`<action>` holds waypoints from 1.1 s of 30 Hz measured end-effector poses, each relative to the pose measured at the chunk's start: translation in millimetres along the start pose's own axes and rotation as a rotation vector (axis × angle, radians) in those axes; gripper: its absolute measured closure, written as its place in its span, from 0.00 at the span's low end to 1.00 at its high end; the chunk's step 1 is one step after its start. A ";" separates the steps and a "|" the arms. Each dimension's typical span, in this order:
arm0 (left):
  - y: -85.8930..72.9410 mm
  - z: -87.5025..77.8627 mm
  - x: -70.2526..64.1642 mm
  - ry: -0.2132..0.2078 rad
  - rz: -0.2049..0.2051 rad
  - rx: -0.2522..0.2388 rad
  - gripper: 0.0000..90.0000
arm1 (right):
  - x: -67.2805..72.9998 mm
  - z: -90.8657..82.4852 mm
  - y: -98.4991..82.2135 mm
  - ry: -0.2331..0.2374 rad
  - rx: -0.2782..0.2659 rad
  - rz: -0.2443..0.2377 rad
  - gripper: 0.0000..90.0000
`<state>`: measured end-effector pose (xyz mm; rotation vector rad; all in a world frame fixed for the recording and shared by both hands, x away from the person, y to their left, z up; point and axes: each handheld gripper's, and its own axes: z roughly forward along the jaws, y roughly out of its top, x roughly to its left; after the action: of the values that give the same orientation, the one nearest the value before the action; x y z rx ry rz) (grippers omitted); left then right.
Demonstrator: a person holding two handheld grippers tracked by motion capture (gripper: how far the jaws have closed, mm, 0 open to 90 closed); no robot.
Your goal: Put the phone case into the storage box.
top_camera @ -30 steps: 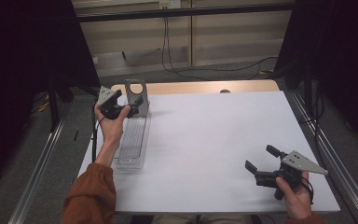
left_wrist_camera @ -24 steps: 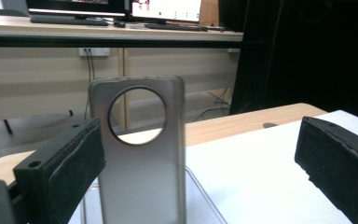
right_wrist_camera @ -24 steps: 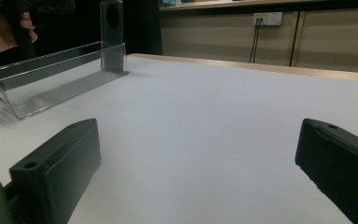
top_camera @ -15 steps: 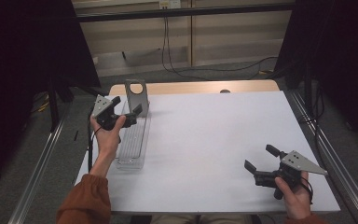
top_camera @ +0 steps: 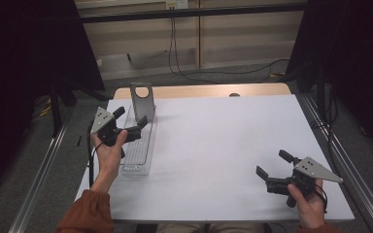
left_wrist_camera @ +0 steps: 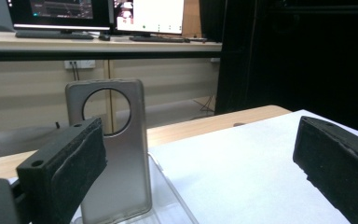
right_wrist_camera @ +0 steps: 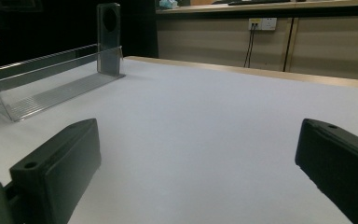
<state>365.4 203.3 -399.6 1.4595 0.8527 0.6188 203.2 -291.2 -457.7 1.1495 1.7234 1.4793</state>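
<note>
High view: at left, left gripper (top_camera: 131, 123), jaws wide, closing slightly, empty, nears upright case (top_camera: 142, 100) in tray (top_camera: 137, 155) to grab it; right gripper (top_camera: 273, 168), lower right, waits open, empty.

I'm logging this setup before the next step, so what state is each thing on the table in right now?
Phone case: upright at the far end of the tray, untouched.
Clear tray: lying flat on the white table, otherwise empty.
Left claw: open, nothing between its jaws, which have just been closing slightly, near the case.
Right claw: open, holding nothing, above the table.
</note>
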 end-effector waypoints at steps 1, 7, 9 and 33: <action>0.2 -2.8 1.0 -0.005 0.029 0.017 0.03 | 0.1 0.0 0.1 -0.001 -0.005 0.002 0.00; -3.9 -13.9 -0.5 -0.009 0.025 0.020 0.02 | 0.0 -0.4 0.0 -0.003 -0.002 -0.002 0.00; -5.0 -17.5 -0.9 -0.012 0.025 0.021 0.02 | 0.0 -0.1 -0.1 -0.004 -0.001 -0.003 0.00; -42.8 -70.2 -18.6 0.009 0.043 0.065 0.02 | 0.5 -5.1 -0.2 -0.027 -0.002 -0.012 0.00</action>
<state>292.4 227.6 -433.9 1.5378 0.8570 0.6353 198.5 -293.1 -456.8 1.1514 1.7075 1.4521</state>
